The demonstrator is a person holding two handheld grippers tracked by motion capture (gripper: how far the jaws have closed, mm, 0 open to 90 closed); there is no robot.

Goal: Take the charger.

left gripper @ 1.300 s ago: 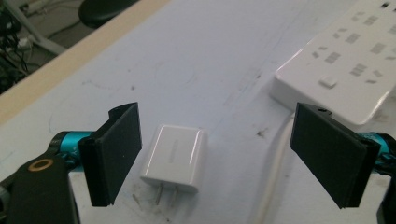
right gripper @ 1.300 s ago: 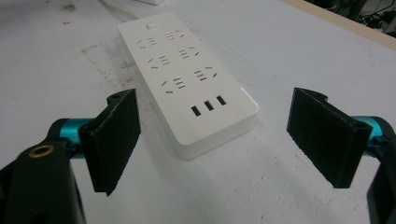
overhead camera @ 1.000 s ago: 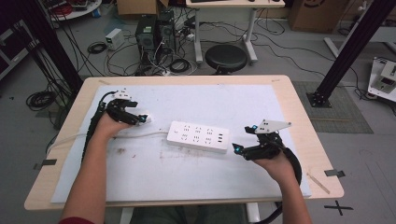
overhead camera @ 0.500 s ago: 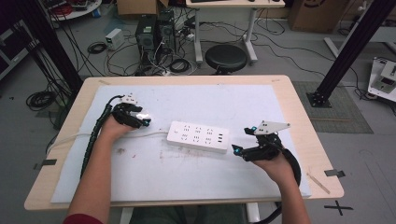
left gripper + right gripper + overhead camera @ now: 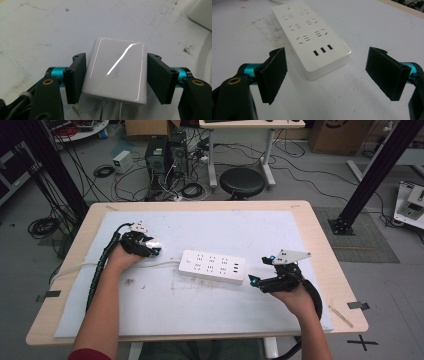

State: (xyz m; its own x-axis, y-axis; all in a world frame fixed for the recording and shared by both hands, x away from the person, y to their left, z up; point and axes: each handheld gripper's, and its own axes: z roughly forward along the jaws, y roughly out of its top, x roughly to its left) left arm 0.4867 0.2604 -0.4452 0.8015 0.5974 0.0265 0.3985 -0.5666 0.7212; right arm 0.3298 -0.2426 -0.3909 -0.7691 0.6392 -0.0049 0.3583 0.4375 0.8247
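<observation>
My left tool [image 5: 115,75] clamps a white charger [image 5: 116,72] near the tabletop's [image 5: 300,227] left edge; my right tool [image 5: 329,75] gapes wide, empty, beside the mid-tabletop power strip [image 5: 310,37].

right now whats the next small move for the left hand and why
Probably carry the white charger right toward the power strip. The left tongs are shut on its sides, prongs pointing back at the camera, and the strip lies a short way right. The right tongs wait open at its USB end.
</observation>
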